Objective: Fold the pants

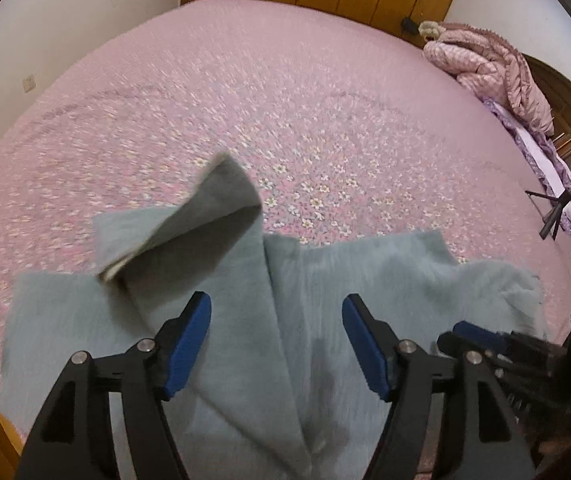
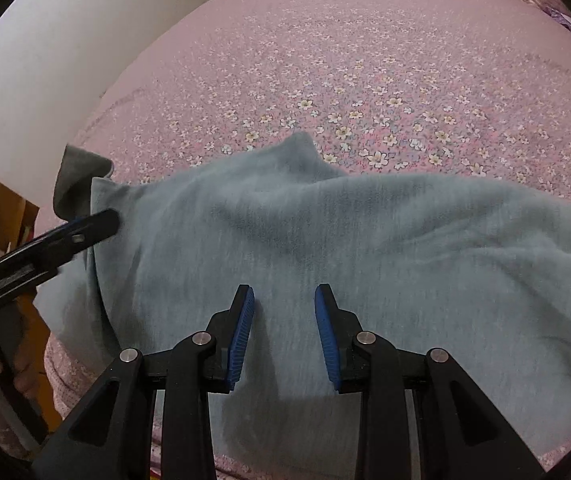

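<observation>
Nearest, the left tongs point(image 1: 277, 344) stand spread wide and the right tongs point(image 2: 284, 334) partly spread, both pinching nothing, over the grey-blue pants point(image 2: 325, 248) on the near edge of the pink flowered bed point(image 1: 285, 100); a pant leg point(image 1: 205, 224) is flipped up beyond.

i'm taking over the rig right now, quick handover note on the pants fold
Left tongs: open, nothing between the pads, hanging over the pants.
Right tongs: partly open, empty, above the cloth.
Pants: grey-blue, spread at the near edge of the floral bedspread; one end is flipped back over the rest, and the right side is rumpled.
Done: a first fold seems started.
Left: smooth the wrinkles, finish folding.
</observation>
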Action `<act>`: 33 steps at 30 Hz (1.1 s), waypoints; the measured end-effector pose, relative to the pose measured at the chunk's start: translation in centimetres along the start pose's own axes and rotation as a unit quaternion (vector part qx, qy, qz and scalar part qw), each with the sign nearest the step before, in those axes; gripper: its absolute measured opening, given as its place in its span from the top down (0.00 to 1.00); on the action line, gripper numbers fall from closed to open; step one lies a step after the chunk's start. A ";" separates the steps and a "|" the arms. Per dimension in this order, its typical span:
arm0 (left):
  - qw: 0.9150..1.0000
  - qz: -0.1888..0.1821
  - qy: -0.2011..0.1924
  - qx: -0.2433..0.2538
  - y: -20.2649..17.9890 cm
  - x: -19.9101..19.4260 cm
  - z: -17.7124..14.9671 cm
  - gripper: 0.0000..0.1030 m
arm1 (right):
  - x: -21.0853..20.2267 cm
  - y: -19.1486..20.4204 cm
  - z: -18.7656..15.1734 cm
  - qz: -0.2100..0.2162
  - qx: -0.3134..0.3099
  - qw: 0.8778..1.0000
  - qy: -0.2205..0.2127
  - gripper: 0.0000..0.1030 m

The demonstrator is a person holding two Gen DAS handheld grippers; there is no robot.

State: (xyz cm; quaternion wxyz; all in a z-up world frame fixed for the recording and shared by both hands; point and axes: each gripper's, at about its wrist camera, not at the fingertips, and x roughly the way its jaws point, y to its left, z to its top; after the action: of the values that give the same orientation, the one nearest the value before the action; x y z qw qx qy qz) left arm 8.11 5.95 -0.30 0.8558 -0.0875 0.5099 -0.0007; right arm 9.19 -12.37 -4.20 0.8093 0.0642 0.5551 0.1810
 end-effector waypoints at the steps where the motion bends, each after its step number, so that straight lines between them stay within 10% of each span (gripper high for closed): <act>1: 1.000 0.000 0.007 -0.001 0.0 0.7 0.2 0.30 | 0.0 -0.1 0.0 0.006 0.002 1.000 -0.001 0.68; 10: 1.000 0.027 -0.003 0.008 -0.9 3.3 0.6 0.33 | -0.3 -1.2 -0.4 0.036 0.012 0.999 -0.014 0.63; 12: 0.999 0.039 -0.016 0.014 -0.9 3.0 0.6 0.77 | -0.2 -1.2 -0.4 0.048 0.017 0.999 -0.017 0.60; 15: 1.000 -0.003 -0.020 -0.018 0.6 2.1 0.5 0.89 | -0.2 -1.1 -0.4 0.050 0.018 0.998 -0.017 0.60; 25: 0.994 -0.090 -0.034 -0.059 3.3 -3.0 -2.2 0.91 | -0.4 -2.2 -0.6 0.070 0.044 0.996 -0.019 0.60; 33: 0.993 -0.023 -0.058 -0.102 7.6 -4.4 -3.0 0.91 | -0.5 -1.7 -0.7 0.052 0.029 0.998 -0.020 0.60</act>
State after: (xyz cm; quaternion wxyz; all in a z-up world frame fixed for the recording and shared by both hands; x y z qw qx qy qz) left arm 2.68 13.36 1.04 0.8703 -0.1854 0.4548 0.0368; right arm 8.74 -14.13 -4.58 0.8078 0.1200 0.5394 0.2055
